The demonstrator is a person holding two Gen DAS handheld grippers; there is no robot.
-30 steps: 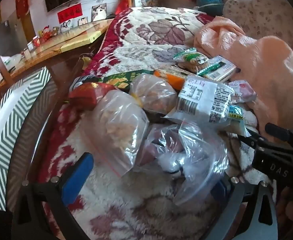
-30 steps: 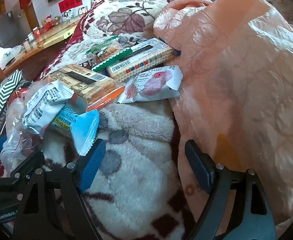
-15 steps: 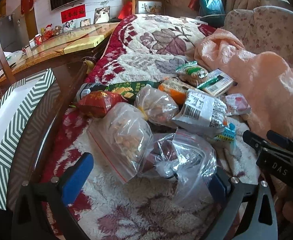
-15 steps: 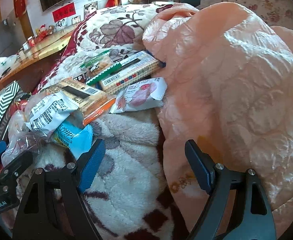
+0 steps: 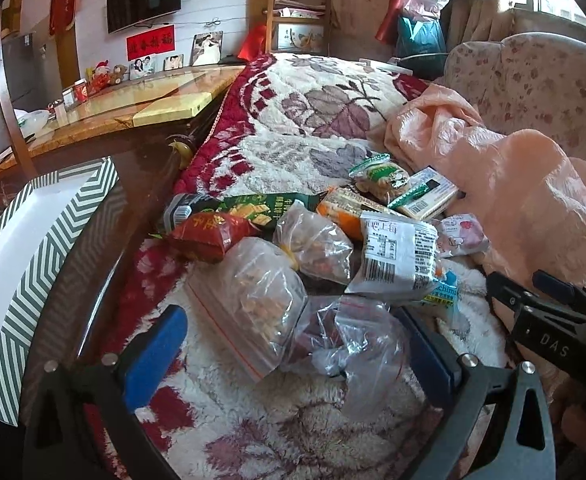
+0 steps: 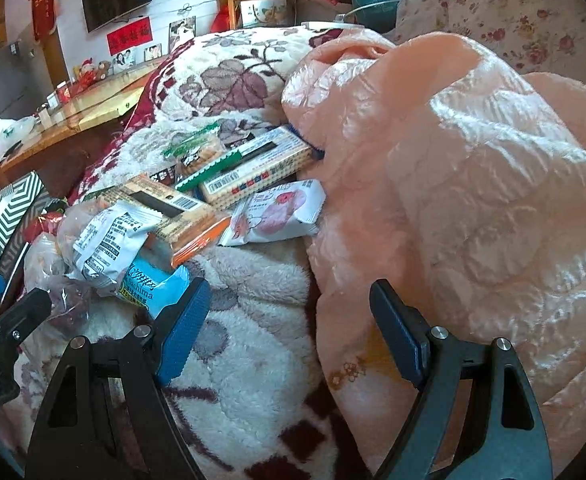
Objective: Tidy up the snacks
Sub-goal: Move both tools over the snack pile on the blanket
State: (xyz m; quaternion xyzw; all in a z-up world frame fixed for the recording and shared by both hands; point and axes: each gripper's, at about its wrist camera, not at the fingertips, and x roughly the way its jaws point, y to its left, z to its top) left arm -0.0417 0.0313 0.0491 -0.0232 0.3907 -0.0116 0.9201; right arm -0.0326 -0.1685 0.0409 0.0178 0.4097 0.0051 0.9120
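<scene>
The left tool (image 5: 293,354) has a black frame shaped like a wide fork, with triangular cut-outs in each arm. Its two fingers carry flat blue pads (image 5: 153,354), and round silver screws sit at the finger joints. The right tool (image 6: 289,330) is built the same way: black frame, blue ribbed pads (image 6: 181,330), silver screws. Seen from the left camera, the right tool's black side bears the white letters "DAS".

A blue packet (image 6: 155,286) lies mostly hidden under the white barcode packet (image 6: 105,240); its print is unreadable
</scene>
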